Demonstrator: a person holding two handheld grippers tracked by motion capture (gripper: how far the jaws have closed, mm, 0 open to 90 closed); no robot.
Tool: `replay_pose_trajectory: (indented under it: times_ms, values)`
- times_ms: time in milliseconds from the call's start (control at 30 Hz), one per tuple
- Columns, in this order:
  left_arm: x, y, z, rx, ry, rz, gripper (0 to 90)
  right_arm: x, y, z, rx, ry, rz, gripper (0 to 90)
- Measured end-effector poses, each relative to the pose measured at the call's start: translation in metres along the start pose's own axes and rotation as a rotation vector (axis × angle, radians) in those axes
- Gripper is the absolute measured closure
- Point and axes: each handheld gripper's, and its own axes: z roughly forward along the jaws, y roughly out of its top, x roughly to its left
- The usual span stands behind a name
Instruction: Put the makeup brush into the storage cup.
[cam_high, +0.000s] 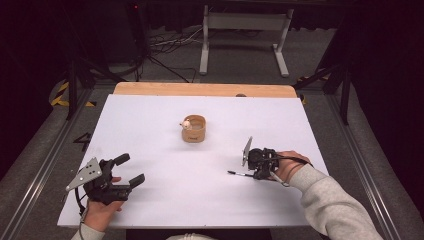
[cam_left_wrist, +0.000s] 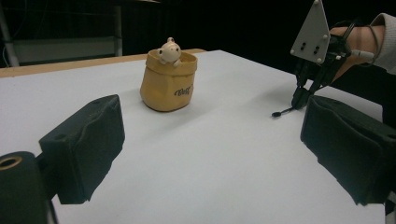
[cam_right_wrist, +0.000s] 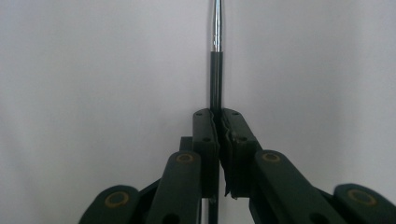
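R tongs (cam_right_wrist: 218, 122) clenched on thin pen (cam_right_wrist: 215, 70), pen lying on white worktop (cam_high: 165, 145), sticking out past tips. L tongs (cam_high: 129, 170) released, well apart from pen.

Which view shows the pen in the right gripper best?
The right gripper view: the pen runs straight out from the shut right gripper. The high view and left gripper view show it small, on the table.

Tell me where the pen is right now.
In the high view the pen lies on the white table at the right, clamped in the right gripper, nearer the person than the tan pot.
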Motion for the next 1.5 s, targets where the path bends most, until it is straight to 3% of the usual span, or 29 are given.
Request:
replay_pose_trajectory:
  times_ms: [233,600,867,967,1000,1033,1100,1267,1500]
  values:
    - [0.0,0.0,0.0,0.001,0.001,0.0,7.2,0.002,0.0,-0.008,-0.016,-0.023,0.002,85.5]
    - [0.0,0.0,0.0,0.001,0.002,0.0,7.2,0.002,0.0,-0.03,-0.143,-0.064,0.006,85.5]
    - [0.0,0.0,0.0,0.001,0.002,-0.001,7.2,0.004,-0.003,-0.047,-0.294,-0.084,0.06,85.5]
    - [0.0,0.0,0.0,0.001,0.002,0.0,7.2,0.003,-0.007,-0.051,-0.375,-0.104,0.067,85.6]
    - [0.0,0.0,0.0,0.001,0.002,0.0,7.2,0.003,-0.007,-0.051,-0.375,-0.104,0.067,85.6]
    - [0.0,0.0,0.0,0.001,0.002,0.0,7.2,0.003,-0.01,-0.055,-0.424,-0.108,0.084,85.5]
    - [0.0,0.0,0.0,0.001,0.002,0.0,7.2,0.003,-0.011,-0.056,-0.445,-0.113,0.093,85.6]
    - [0.0,0.0,0.0,0.002,0.002,0.0,7.2,0.004,-0.019,-0.065,-0.594,-0.135,0.139,85.6]
    - [0.0,0.0,0.0,0.002,0.005,0.001,7.3,0.005,-0.025,-0.067,-0.717,-0.172,0.182,85.6]
